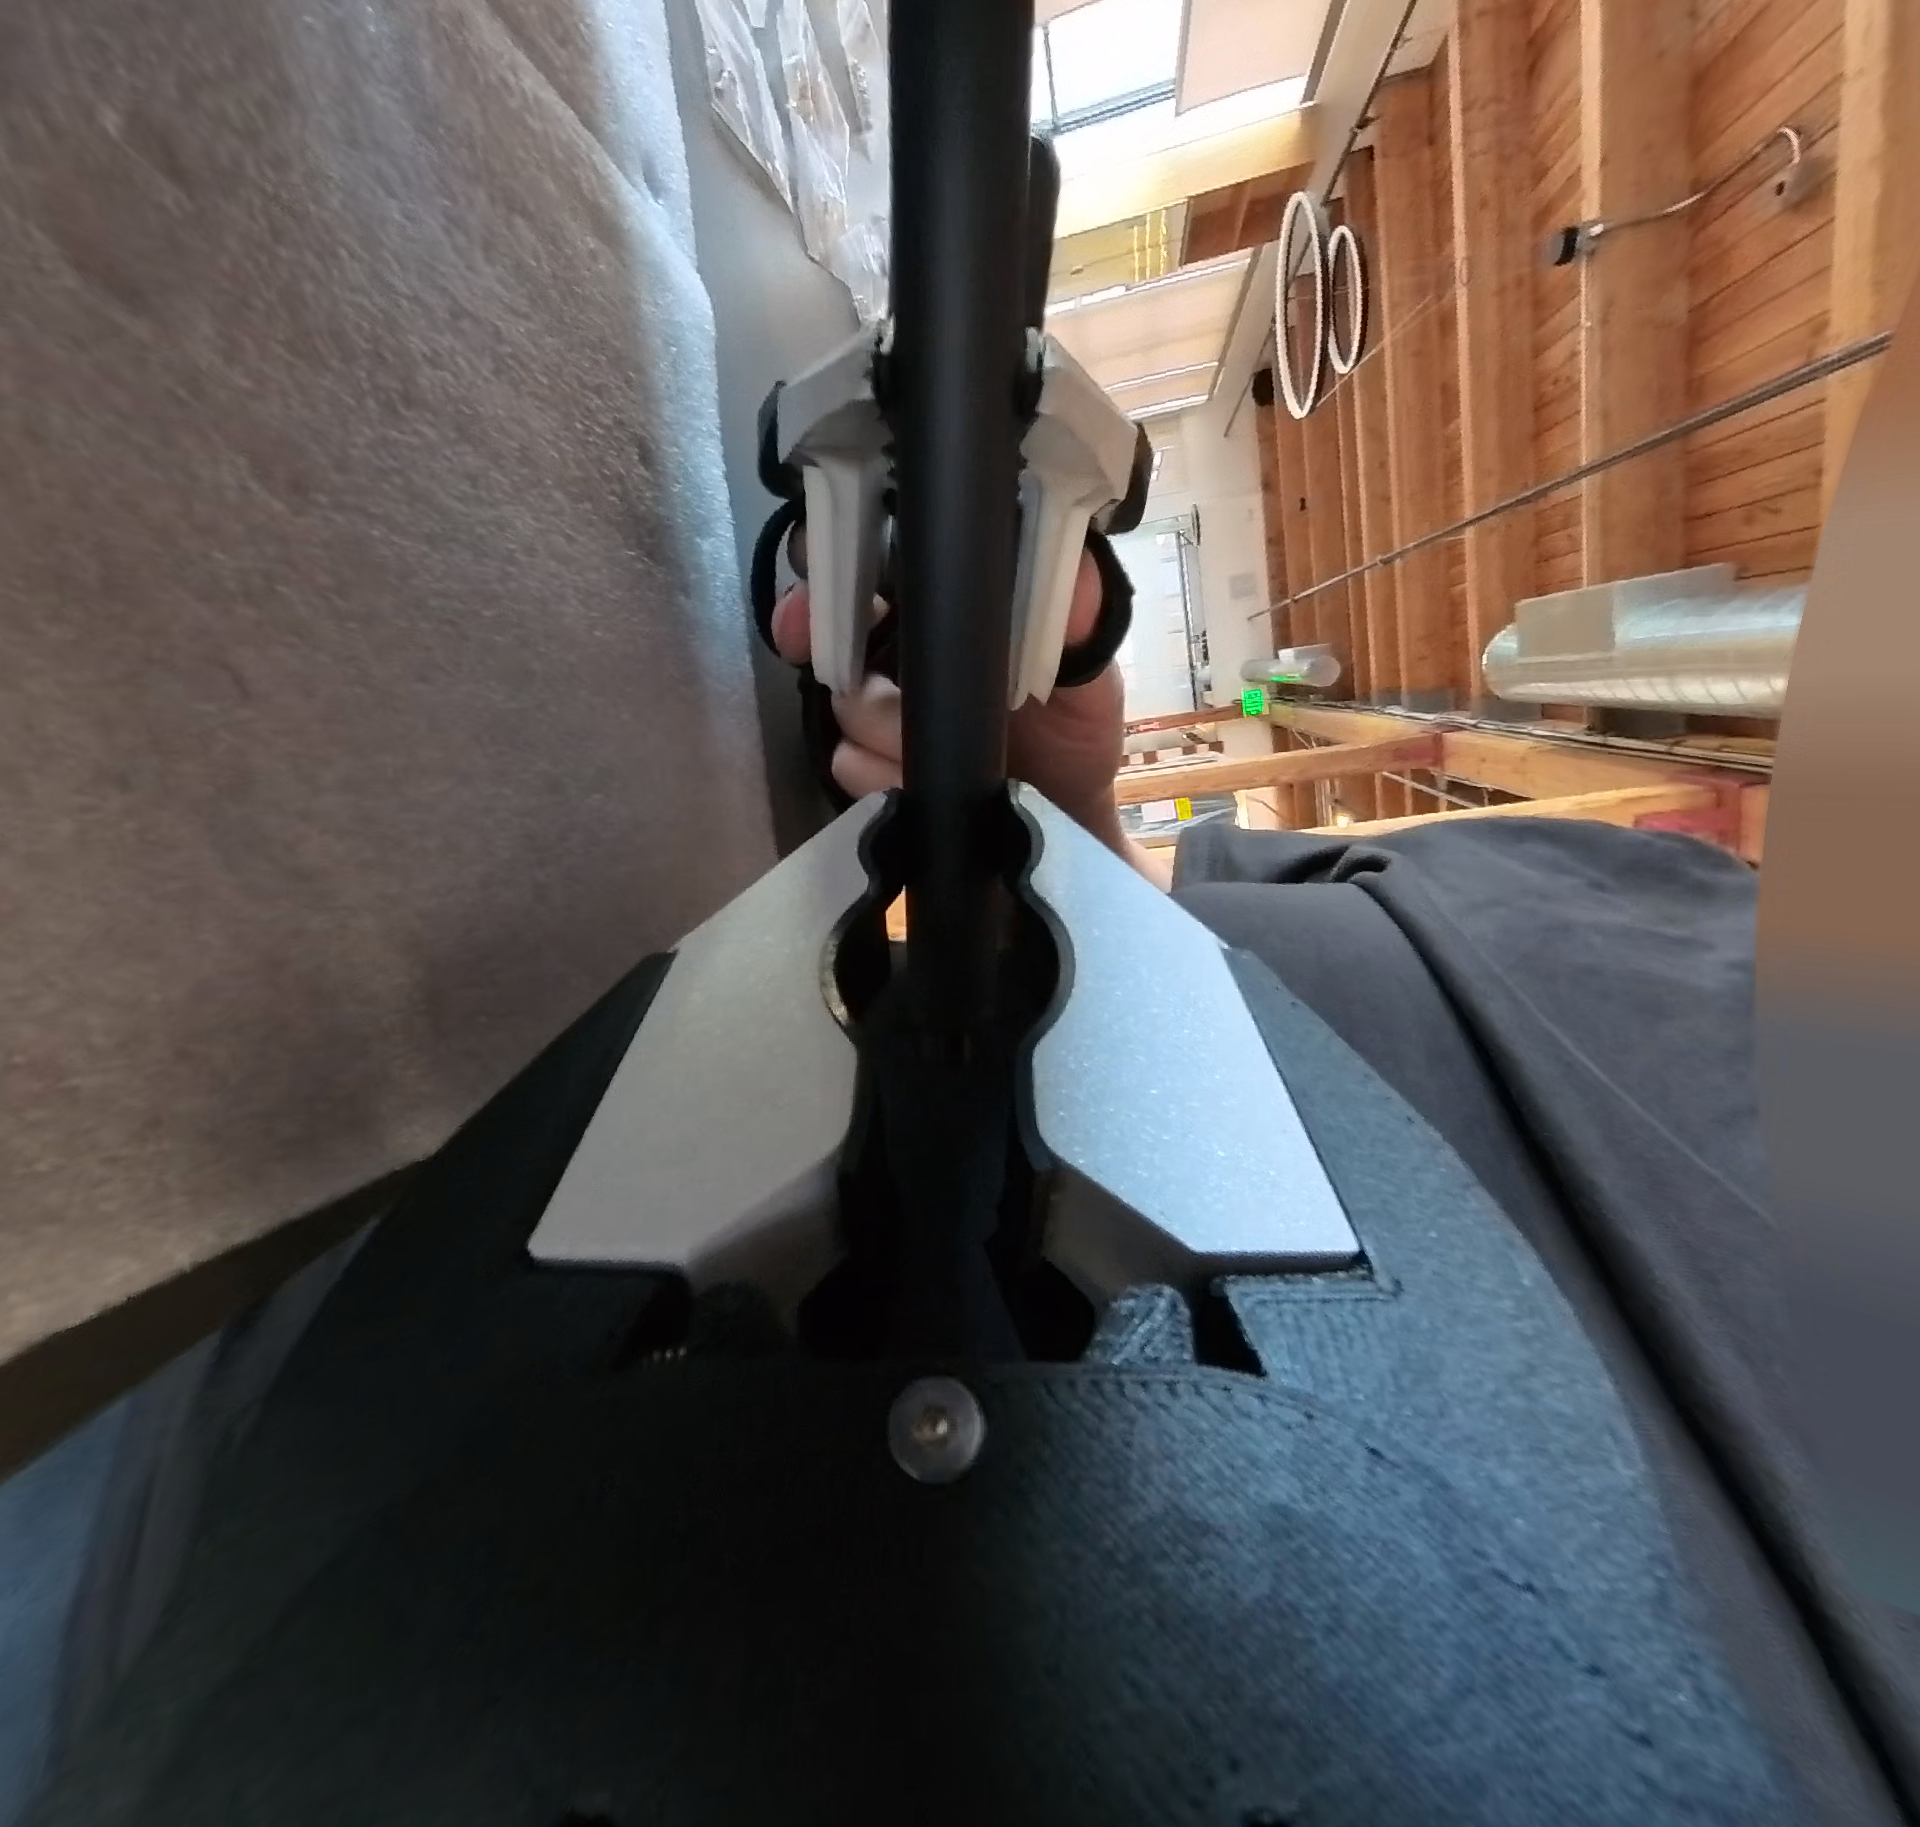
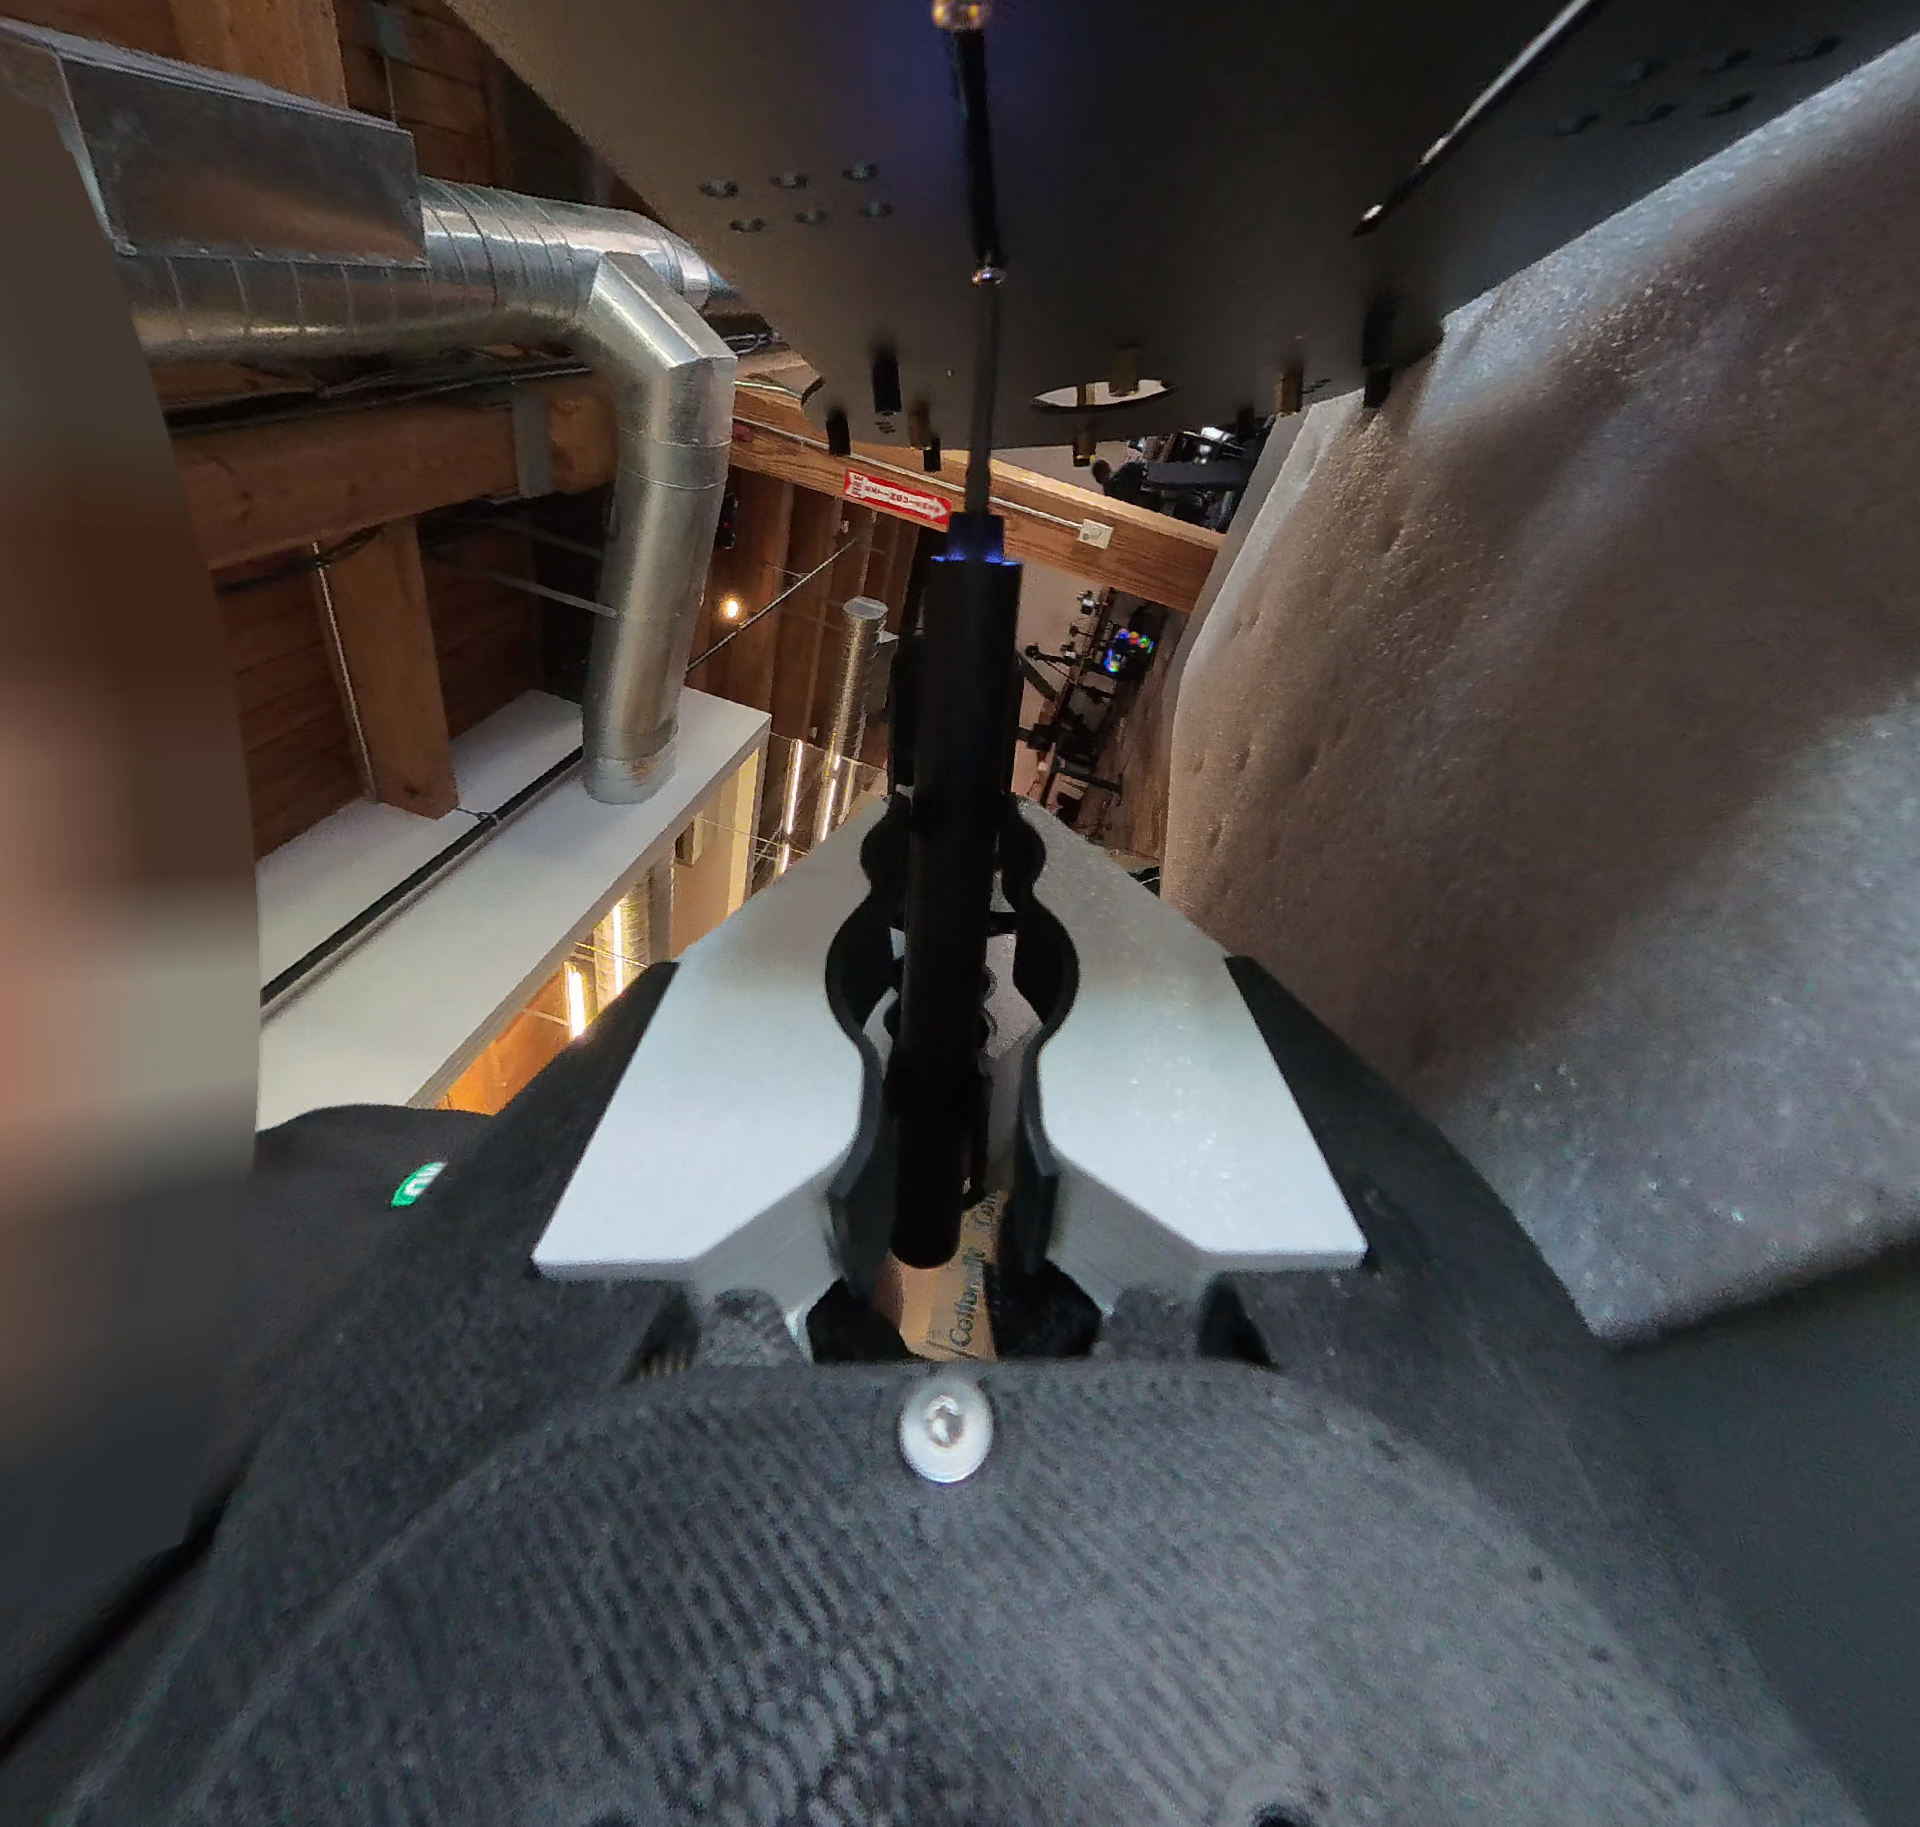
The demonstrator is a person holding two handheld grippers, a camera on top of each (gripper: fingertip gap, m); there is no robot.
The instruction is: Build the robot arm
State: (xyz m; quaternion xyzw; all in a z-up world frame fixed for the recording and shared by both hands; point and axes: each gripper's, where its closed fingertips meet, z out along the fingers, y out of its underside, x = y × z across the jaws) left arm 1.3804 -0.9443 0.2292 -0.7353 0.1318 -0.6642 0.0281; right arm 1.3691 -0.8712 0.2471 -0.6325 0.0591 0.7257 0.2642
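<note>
Black rod point(image 1: 951, 427) clamped between both grippers, running straight along each gripper's fingers. Left gripper point(image 1: 945, 821) closed on one stretch; right gripper point(image 2: 951, 821) closed on the thicker black handle end. Thin shaft tip point(image 2: 982, 271) near a dark perforated panel point(image 2: 1195, 167). Grey foam sheet point(image 2: 1558, 738) just beside. Bare hand point(image 1: 1049, 728) behind the far gripper.

a long tool point(image 2: 951, 904) lies between the fingers of the right gripper point(image 2: 951, 832), its shaft reaching up to a panel point(image 2: 1195, 167) overhead. foam point(image 2: 1558, 738) stands to the right, a duct point(image 2: 416, 250) to the left.
</note>
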